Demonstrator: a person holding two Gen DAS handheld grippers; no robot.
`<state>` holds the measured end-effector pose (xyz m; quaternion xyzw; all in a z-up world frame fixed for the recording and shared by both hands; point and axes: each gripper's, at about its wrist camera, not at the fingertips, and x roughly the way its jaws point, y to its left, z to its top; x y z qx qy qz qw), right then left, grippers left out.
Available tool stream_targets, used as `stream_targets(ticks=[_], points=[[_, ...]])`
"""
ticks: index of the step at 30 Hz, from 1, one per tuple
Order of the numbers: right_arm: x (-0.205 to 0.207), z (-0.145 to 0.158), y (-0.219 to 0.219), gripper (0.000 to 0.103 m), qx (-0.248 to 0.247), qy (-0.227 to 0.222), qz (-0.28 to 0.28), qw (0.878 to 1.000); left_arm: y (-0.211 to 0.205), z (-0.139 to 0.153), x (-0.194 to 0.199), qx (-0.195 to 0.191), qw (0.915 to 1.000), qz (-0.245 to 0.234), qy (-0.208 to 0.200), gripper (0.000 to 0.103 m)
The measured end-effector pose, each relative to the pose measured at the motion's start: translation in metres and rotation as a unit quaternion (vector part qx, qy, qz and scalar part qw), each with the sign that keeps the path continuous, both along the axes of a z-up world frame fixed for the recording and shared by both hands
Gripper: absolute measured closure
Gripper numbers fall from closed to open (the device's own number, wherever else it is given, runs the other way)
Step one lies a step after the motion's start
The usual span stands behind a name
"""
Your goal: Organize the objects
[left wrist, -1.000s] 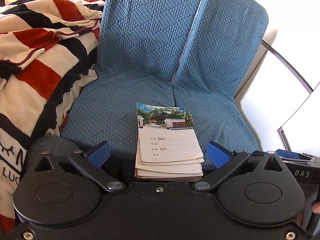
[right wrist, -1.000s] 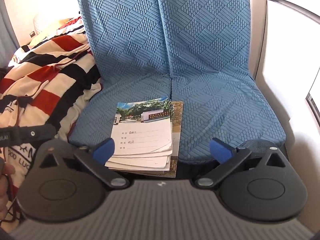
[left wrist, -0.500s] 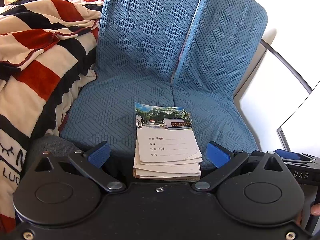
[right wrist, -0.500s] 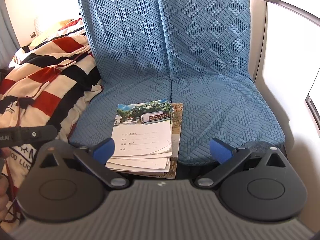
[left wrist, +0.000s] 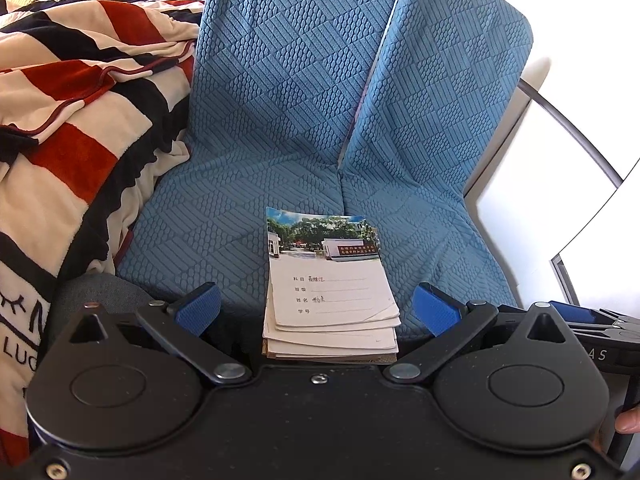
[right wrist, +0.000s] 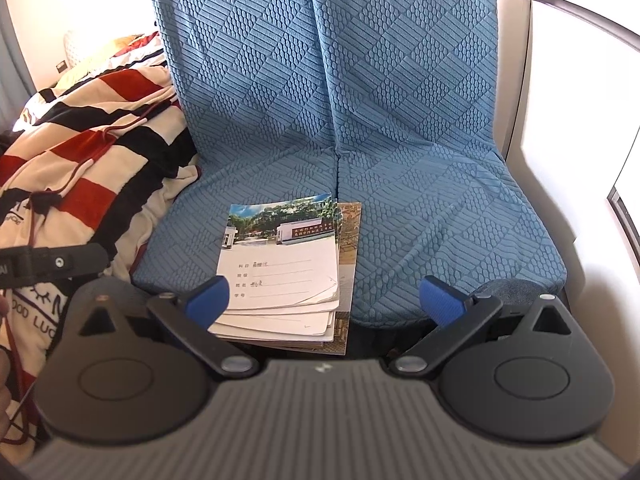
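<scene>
Both grippers, left (left wrist: 316, 306) and right (right wrist: 324, 300), hovered with jaws wide before the booklets (left wrist: 330, 296) at lower centre; squaring that stack looked next.

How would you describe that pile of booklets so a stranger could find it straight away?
Find the blue quilted seat cushion beside the striped blanket. At its front edge lies the stack of booklets. Its top cover has a building photo above handwritten lines, and it is the only paper there.
</scene>
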<state>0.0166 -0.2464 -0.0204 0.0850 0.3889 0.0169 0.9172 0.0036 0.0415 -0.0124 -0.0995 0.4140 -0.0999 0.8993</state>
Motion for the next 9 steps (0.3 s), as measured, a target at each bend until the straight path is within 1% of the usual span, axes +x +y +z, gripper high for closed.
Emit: stream_targets(ticks=[9], points=[[0.0012, -0.0015, 0.0002, 0.0, 0.003, 0.001, 0.002, 1.0, -0.0017, 0.0003, 0.0026, -0.002, 1.0, 0.0, 0.003, 0.0]])
